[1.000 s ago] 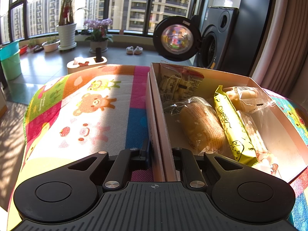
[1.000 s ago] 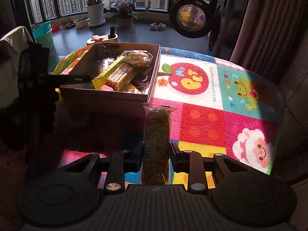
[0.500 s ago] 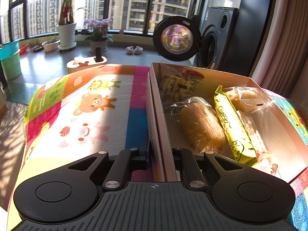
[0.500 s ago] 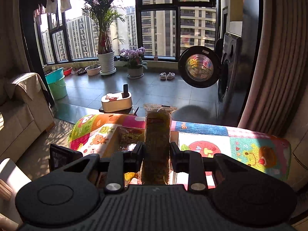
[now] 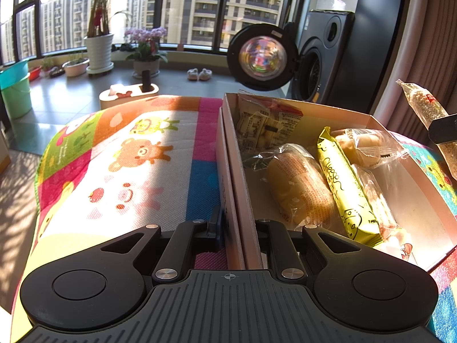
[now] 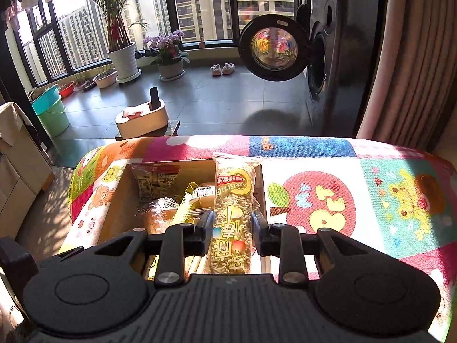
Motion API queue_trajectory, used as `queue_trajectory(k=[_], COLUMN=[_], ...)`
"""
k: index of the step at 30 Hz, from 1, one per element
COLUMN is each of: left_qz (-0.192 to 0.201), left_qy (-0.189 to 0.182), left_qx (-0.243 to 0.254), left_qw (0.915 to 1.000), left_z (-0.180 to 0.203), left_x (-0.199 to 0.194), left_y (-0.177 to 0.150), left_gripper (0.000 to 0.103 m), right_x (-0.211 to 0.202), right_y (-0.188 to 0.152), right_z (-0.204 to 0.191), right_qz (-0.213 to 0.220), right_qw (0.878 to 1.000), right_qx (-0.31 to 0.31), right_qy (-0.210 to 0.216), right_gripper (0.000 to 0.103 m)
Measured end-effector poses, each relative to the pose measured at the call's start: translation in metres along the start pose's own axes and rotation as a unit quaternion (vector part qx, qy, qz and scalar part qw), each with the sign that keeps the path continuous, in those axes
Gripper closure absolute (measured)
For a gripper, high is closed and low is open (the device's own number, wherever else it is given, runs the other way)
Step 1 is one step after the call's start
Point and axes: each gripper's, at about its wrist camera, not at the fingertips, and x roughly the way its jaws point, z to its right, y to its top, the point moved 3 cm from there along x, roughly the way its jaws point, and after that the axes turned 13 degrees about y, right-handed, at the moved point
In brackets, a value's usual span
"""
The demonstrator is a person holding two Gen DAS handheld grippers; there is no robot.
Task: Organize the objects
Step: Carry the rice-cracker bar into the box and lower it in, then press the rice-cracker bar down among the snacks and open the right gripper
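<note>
Left wrist view
Left gripper [image 5: 234, 225]: fingers clamped on the box's near-left wall, one finger outside, one inside.
Box [image 5: 230, 154]: open cardboard, on the mat [image 5: 137, 154], holding wrapped snacks.
Bun [image 5: 300, 188]: in clear wrap, lying in the box just beside the yellow pack.
Yellow pack [image 5: 342, 183]: long, lying lengthwise in the middle of the box.
Far end of box: a printed bag [image 5: 265, 123] leaning on the back wall; another clear-wrapped bun [image 5: 362, 145] at the right.
Rice bar [image 5: 425, 105]: at the right edge, above the box's right side, in the right gripper's dark finger.
Background: washer [image 5: 317, 63] with its round door open.

Right wrist view
Right gripper [image 6: 232, 228]: fingers closed on the rice bar [image 6: 232, 214], which stands upright between them.
Rice bar position: over the box [image 6: 114, 200], toward its right wall.
Box contents: printed bag [image 6: 154, 183], bun [image 6: 160, 214] and yellow pack [image 6: 187, 200] visible below.
Mat [image 6: 357, 200]: cartoon patches, bare to the right of the box.
</note>
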Motion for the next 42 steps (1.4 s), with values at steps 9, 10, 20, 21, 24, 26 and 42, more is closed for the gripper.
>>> queue_trajectory(k=[9, 10, 20, 21, 24, 26, 42], left_qz=[0.0, 0.0, 0.0, 0.0, 0.0, 0.0, 0.0], left_qy=[0.0, 0.0, 0.0, 0.0, 0.0, 0.0, 0.0], left_qx=[0.0, 0.0, 0.0, 0.0, 0.0, 0.0, 0.001], left_qw=[1.0, 1.0, 1.0, 1.0, 1.0, 1.0, 1.0], left_z=[0.0, 0.0, 0.0, 0.0, 0.0, 0.0, 0.0], left_x=[0.0, 0.0, 0.0, 0.0, 0.0, 0.0, -0.001], left_y=[0.0, 0.0, 0.0, 0.0, 0.0, 0.0, 0.0], left_gripper=[0.089, 0.089, 0.089, 0.089, 0.089, 0.089, 0.088], right_x=[0.033, 0.032, 0.029, 0.027, 0.023, 0.026, 0.046], right_y=[-0.032, -0.031, -0.032, -0.029, -0.023, -0.022, -0.026], right_z=[0.003, 0.004, 0.004, 0.001, -0.012, -0.019, 0.011], right_qz=[-0.048, -0.049, -0.049, -0.046, -0.043, -0.053, -0.074], right_qw=[0.999, 0.999, 0.999, 0.998, 0.996, 0.993, 0.996], right_qx=[-0.014, -0.01, -0.016, -0.017, -0.024, -0.022, -0.045], right_qy=[0.016, 0.017, 0.017, 0.031, 0.075, 0.101, 0.023], right_gripper=[0.074, 0.074, 0.075, 0.075, 0.075, 0.075, 0.075])
